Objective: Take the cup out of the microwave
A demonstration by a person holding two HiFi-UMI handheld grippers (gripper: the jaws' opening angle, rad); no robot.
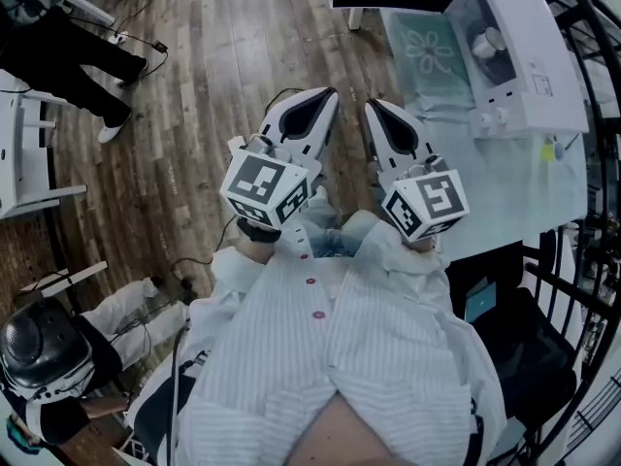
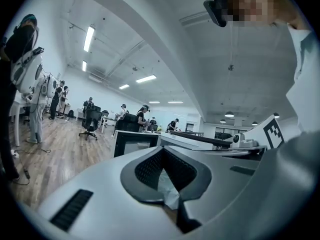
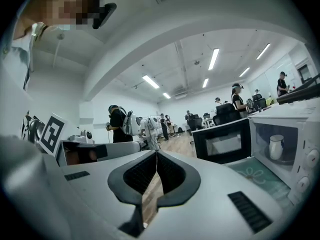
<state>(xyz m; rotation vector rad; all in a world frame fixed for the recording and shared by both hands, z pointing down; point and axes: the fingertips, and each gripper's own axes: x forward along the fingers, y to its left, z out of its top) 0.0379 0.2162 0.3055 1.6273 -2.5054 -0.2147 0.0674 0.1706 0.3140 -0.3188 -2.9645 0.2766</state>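
Right gripper, jaws together — white cup sits inside the open microwave.

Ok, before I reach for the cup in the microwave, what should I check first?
1. The microwave has its door open: ok.
2. The cup stands upright inside: ok.
3. The right gripper is ready to grasp: not ok, jaws together, nothing between them.
4. The left gripper is empty: ok, jaws together too.
5. Grippers at the opening: not ok, both are close to the person's shirt, short of it.
6. Which way the cup's handle faces: cannot tell.
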